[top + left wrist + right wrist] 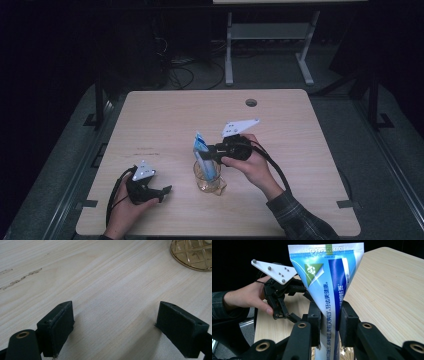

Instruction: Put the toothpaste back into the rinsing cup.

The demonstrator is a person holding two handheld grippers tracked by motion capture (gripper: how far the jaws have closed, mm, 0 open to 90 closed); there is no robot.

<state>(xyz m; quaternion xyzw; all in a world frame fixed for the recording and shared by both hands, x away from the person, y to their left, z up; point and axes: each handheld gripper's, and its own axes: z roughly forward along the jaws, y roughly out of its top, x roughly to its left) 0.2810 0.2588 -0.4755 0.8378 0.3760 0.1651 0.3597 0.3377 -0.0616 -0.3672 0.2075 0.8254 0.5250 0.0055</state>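
Right gripper (214, 152) clamps the toothpaste tube (329, 290), standing upright in the glass cup (209, 176) mid-table, probably being lowered in. Keep it vertical, release gently. Left gripper (162, 192) rests with jaws apart on the table (165, 115).

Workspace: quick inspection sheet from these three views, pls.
Surface: light wood table, faint scuff marks, round hole near far edge.
Job's things: blue-and-white toothpaste tube standing in an amber cut-glass cup.
Clutter: nothing seen.
Grippers: right gripper shut on the tube; left gripper open, low over bare wood, nothing between its jaws.
Cables: black cable trails from the right gripper; floor cables behind the table.
Surroundings: dark room, white desk frame beyond.
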